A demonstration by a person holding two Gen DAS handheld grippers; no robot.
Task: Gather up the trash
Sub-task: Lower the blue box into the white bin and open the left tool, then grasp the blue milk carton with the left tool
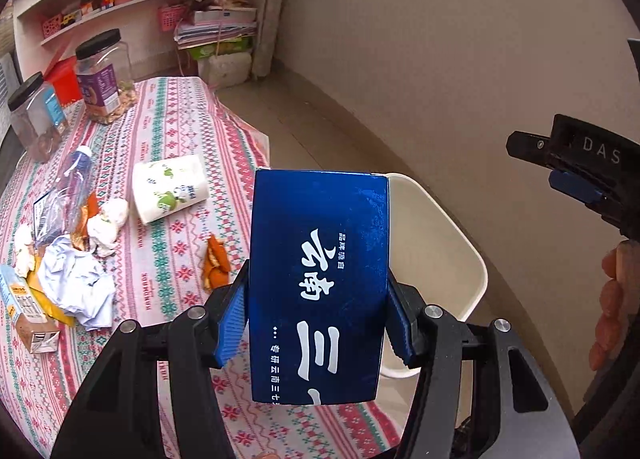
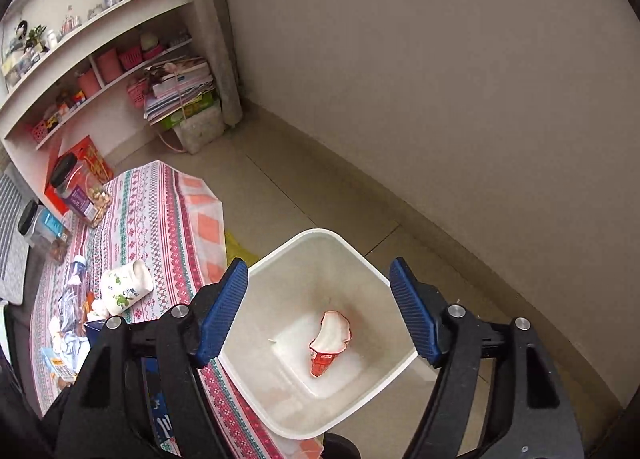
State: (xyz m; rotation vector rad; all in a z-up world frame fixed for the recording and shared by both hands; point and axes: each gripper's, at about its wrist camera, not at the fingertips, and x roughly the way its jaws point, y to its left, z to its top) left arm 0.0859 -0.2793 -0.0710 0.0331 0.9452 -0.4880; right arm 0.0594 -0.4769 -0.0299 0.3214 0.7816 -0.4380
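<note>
My left gripper is shut on a dark blue box with white Chinese writing, held up over the table edge, in front of the white trash bin. My right gripper is open and empty above the bin, which holds a crushed red and white cup. On the table lie a white paper cup, orange peel, crumpled paper, tissue wads, a flattened clear bottle and a small carton.
The table has a patterned pink cloth. Two black-lidded jars stand at its far left. White shelves and a stack of books are beyond. A beige wall runs on the right; tiled floor lies around the bin.
</note>
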